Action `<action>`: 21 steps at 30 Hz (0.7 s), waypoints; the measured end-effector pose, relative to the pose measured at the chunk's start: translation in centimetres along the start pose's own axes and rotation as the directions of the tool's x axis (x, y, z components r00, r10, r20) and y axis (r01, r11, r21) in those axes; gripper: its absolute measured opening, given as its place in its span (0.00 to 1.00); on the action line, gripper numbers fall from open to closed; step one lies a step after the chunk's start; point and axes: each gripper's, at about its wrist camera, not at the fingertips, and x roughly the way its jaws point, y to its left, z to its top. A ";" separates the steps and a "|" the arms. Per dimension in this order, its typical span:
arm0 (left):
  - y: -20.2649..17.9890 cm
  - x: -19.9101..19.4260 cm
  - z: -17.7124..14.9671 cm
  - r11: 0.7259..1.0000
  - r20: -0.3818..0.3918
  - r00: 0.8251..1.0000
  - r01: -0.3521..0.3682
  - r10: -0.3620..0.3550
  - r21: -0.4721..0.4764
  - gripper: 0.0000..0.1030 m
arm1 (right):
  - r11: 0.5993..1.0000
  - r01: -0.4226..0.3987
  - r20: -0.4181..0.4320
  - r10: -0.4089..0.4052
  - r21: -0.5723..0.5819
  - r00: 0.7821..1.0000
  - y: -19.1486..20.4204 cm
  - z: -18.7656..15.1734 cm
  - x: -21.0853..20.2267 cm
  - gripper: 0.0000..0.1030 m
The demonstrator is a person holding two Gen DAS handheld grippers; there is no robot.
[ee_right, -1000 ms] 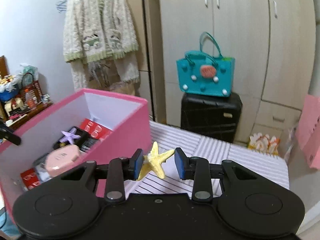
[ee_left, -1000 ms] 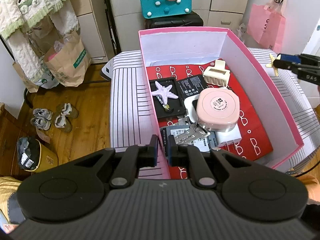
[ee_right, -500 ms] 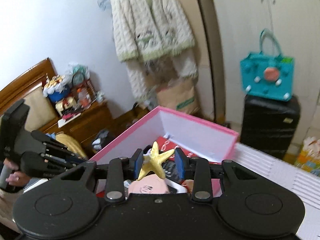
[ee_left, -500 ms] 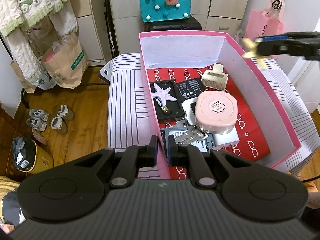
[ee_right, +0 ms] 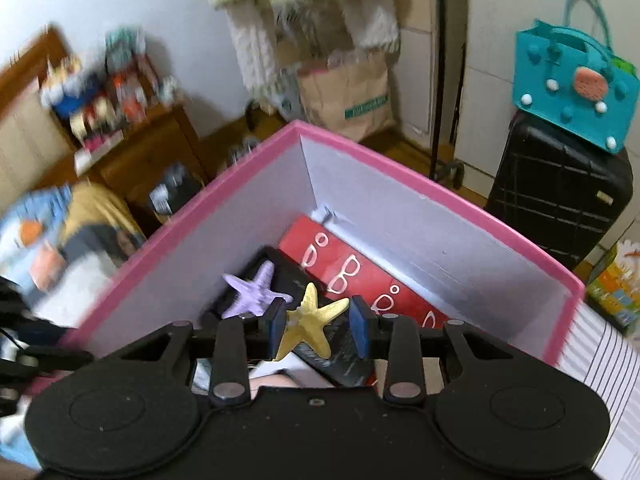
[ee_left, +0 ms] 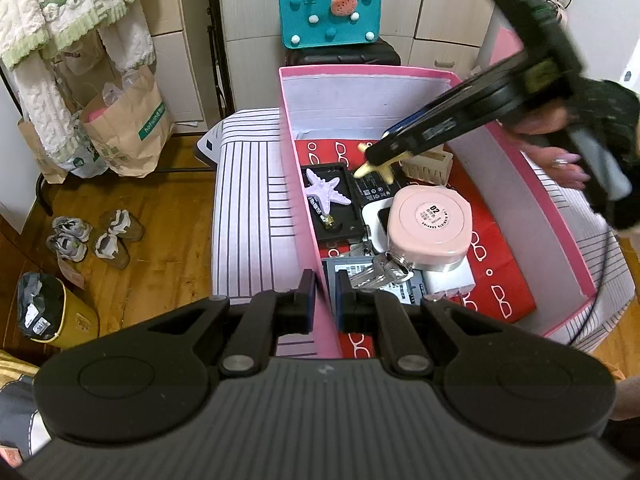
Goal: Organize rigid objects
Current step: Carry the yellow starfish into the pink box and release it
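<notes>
A pink box point(ee_left: 556, 216) stands on a striped cover. It holds a lilac starfish point(ee_left: 326, 194) on a black tray point(ee_left: 340, 220), a pink round case point(ee_left: 430, 226), keys point(ee_left: 380, 272) and a cream hair claw point(ee_left: 428, 164). My left gripper point(ee_left: 325, 300) is shut on the box's near left wall. My right gripper point(ee_right: 318, 326) is shut on a yellow starfish point(ee_right: 308, 322). It reaches down into the box point(ee_right: 400, 172), beside the lilac starfish point(ee_right: 256, 292). In the left wrist view the right gripper point(ee_left: 378, 156) hangs the yellow starfish point(ee_left: 376, 169) just above the dark items.
A hand point(ee_left: 560, 160) holds the right gripper over the box's right wall. Behind the box a teal bag point(ee_left: 330, 12) sits on a black suitcase point(ee_right: 560, 196). Paper bags point(ee_left: 128, 128), shoes point(ee_left: 96, 232) and a yellow bin point(ee_left: 52, 312) stand on the wooden floor at left.
My right gripper has swung with the yellow starfish from outside the box's right side, over the rim and down inside. The left gripper has kept still on the wall.
</notes>
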 end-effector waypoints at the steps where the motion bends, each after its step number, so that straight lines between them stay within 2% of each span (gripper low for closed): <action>1: 0.0 0.0 0.0 1.000 0.001 1.000 0.000 0.000 0.002 0.07 | 1.000 0.012 -0.019 -0.012 -0.001 1.000 -0.1 0.1 0.7 0.38; 5: -0.1 0.0 0.0 1.000 0.003 1.000 0.003 -0.003 0.005 0.08 | 0.999 0.041 -0.049 -0.040 0.029 0.998 -0.8 0.2 1.6 0.39; 8: -0.1 0.1 0.0 1.000 0.005 1.000 0.001 -0.001 0.006 0.08 | 0.998 0.055 -0.052 -0.055 -0.009 0.997 -0.6 0.0 1.5 0.39; 10: -0.1 0.0 -0.1 1.000 0.008 1.000 0.006 -0.006 0.003 0.09 | 0.997 0.082 -0.040 -0.081 0.007 0.996 -0.7 -0.2 1.2 0.41; 15: 0.6 -0.1 -0.5 0.999 0.015 0.999 0.034 -0.033 -0.032 0.09 | 0.996 0.061 0.107 -0.067 0.060 0.992 -1.2 -1.8 -3.4 0.48; 21: 0.6 -0.3 -0.5 0.998 0.025 0.999 0.035 -0.034 -0.044 0.09 | 0.995 0.022 0.271 -0.049 0.102 0.961 -0.9 -6.1 -9.9 0.52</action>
